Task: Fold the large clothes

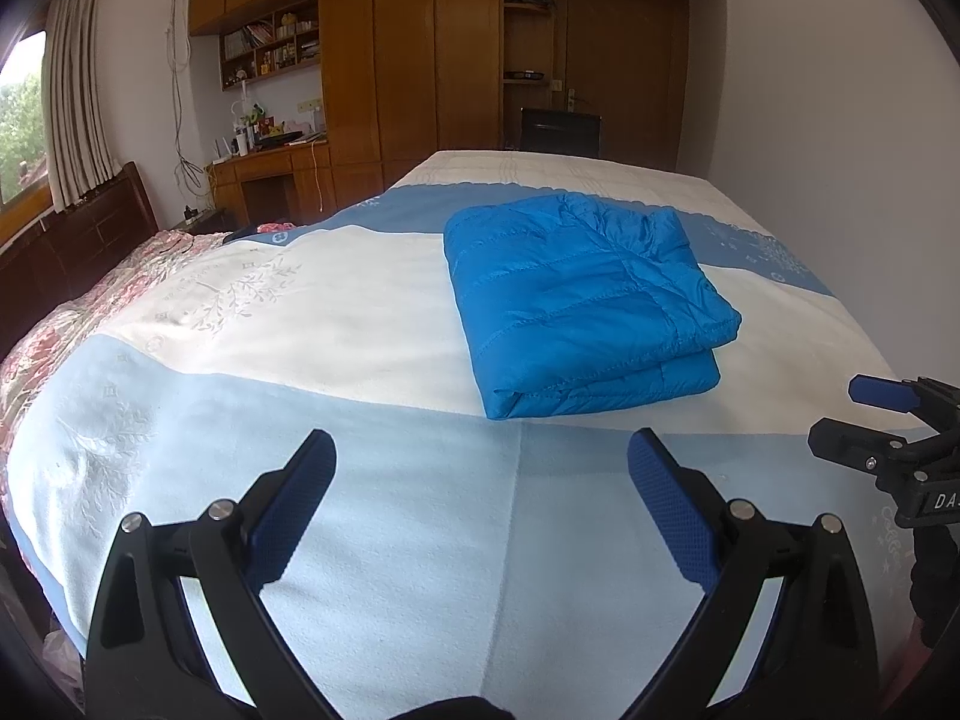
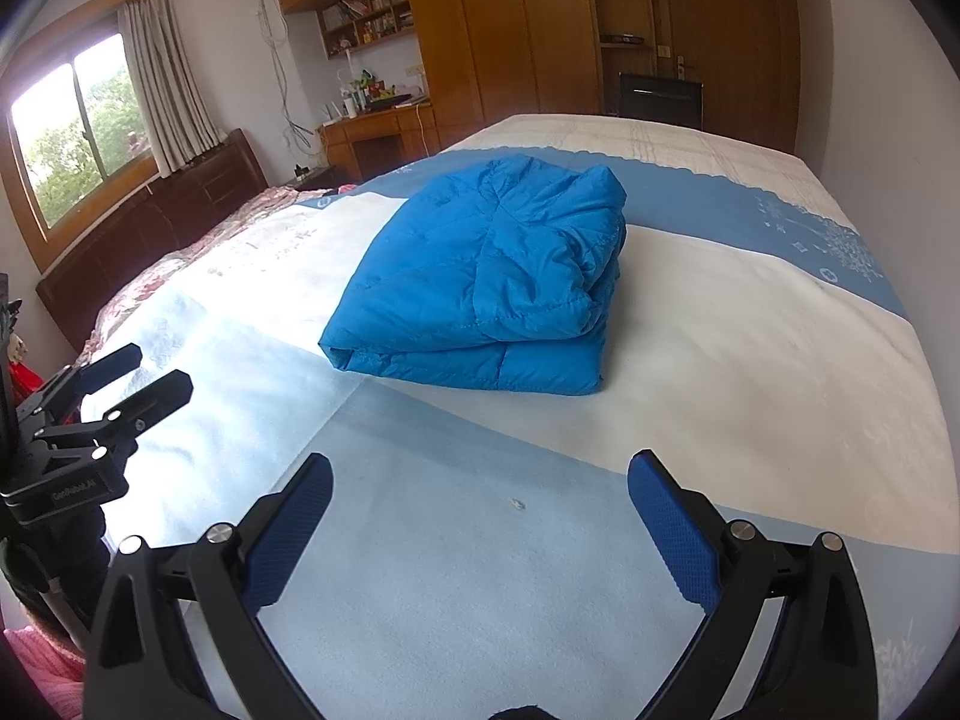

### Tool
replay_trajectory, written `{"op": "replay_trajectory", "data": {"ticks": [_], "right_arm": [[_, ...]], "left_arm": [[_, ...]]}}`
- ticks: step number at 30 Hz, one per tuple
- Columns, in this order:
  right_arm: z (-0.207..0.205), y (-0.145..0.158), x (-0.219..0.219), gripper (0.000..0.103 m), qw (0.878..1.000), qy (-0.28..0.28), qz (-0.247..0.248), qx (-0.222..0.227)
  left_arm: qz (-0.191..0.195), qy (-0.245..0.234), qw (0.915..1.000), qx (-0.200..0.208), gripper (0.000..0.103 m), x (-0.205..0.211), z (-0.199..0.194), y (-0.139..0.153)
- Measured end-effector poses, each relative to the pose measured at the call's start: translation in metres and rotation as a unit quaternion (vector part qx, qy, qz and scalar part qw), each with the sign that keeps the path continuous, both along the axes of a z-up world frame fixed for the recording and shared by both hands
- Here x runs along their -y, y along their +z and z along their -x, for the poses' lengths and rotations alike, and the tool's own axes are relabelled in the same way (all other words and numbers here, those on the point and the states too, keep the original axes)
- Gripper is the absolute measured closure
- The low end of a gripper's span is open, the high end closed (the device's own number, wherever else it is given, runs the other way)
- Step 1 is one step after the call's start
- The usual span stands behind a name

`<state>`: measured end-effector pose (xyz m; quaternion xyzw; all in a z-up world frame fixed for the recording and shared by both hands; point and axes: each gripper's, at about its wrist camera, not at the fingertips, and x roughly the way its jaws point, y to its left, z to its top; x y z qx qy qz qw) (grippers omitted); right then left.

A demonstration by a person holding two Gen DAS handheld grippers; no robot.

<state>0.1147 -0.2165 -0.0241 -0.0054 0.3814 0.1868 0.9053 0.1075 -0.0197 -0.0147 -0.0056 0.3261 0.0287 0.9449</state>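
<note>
A bright blue quilted puffer jacket (image 1: 585,306) lies folded into a compact, roughly square bundle on the bed (image 1: 360,312), resting mostly on the white band of the bedspread with its far end over the darker blue band. The fabric has a slight sheen and horizontal stitched channels. Its near edge shows a doubled layer, one thickness stacked on another, with a rounded fold at the near left corner. From the right wrist view the jacket (image 2: 486,276) shows its right side bunched and creased, where several layers curl inward; the top surface is puffed and uneven rather than flat.

The left gripper (image 1: 483,468) hovers over the pale blue band at the near edge of the bed, its jaws spread wide with nothing between them, well short of the jacket. The right gripper (image 2: 480,489) is also spread wide and empty, over the same near band, clear of the jacket's front edge. Each gripper appears at the margin of the other's view: the right one at the right edge of the left wrist view, the left one at the left edge of the right wrist view.

Beyond the bed stand wooden wardrobes (image 1: 408,60), and a curtained window (image 2: 78,126) sits to the left above a dark headboard (image 2: 150,228).
</note>
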Motion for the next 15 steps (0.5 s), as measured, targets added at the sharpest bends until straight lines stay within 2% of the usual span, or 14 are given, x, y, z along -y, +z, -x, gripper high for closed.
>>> {"op": "replay_trajectory", "data": {"ticks": [15], "right_arm": [[-0.0039,-0.0029,-0.0008,0.004,1.000,-0.001,0.001,-0.006]], "left_arm": [[0.001,-0.007,1.0000,-0.001,0.006,-0.0032,0.0008,0.0000]]}}
